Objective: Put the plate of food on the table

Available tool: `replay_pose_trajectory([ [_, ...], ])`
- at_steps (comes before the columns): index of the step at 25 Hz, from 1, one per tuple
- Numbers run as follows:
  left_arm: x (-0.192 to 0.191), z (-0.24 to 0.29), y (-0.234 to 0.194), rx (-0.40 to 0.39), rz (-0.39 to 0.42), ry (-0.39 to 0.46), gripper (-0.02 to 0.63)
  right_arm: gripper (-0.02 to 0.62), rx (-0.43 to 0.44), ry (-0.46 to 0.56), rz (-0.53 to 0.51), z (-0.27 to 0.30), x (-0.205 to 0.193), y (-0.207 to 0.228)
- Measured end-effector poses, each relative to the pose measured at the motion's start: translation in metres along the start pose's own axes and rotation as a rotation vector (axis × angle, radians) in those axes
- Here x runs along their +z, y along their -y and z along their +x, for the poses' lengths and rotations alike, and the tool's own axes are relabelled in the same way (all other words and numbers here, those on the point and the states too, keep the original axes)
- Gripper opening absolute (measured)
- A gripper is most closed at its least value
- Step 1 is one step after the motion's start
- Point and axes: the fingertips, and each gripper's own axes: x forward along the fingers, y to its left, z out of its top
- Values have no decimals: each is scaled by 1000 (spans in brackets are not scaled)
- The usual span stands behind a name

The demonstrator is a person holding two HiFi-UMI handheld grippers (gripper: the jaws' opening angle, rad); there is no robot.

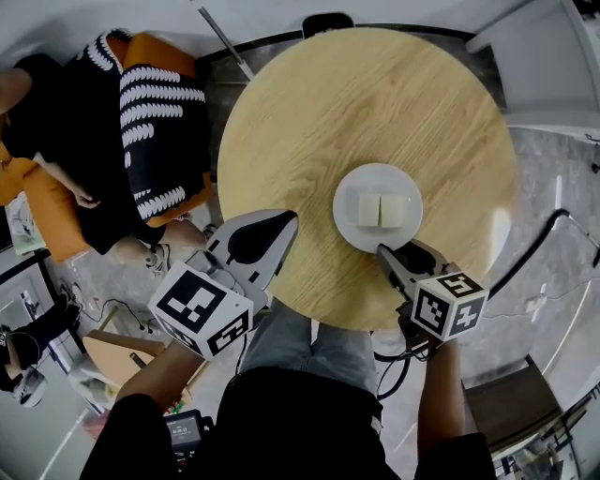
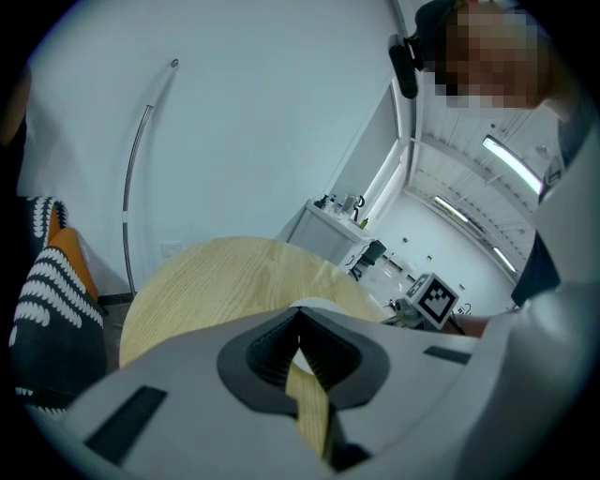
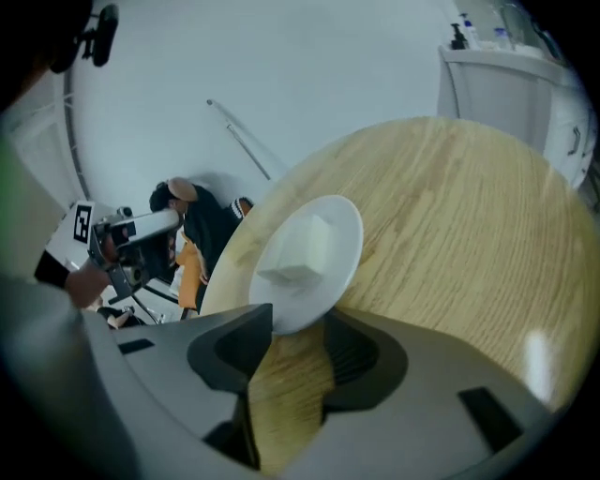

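The right gripper [image 1: 382, 248] hangs over the table's near edge with its jaws apart. The near rim of the white plate [image 1: 377, 172] sits at their mouth, and the pads do not press on it. The plate rests flat on the round wooden table [image 1: 356, 103], toward the near right edge, carrying two pale blocks of food [image 1: 380, 209] side by side at its centre.

The left gripper [image 1: 289, 221] has its jaw tips together on nothing and points in over the near left edge, well apart from the plate.

The wood is bare from the plate to the far edge and across the whole left half, with a narrower strip to the right.

Beyond the left edge sits a person in a black-and-white patterned top [image 1: 150, 122] on an orange seat [image 1: 159, 52]. A dark chair back [image 1: 326, 21] stands at the far edge. Cables [image 1: 553, 225] trail over the floor off the right edge.
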Motion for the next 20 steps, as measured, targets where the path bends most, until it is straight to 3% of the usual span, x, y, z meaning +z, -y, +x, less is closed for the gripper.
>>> replay_pose_trajectory([
  [10, 6, -4, 12, -13, 19, 26, 6, 252, -31, -43, -107, 0, -7, -7],
  [14, 7, -8, 15, -17, 36, 28, 6, 256, -54, -57, -115, -1, -7, -5],
  [20, 10, -12, 24, -25, 46, 43, 6, 256, -174, -112, -250, -5, -16, 5],
])
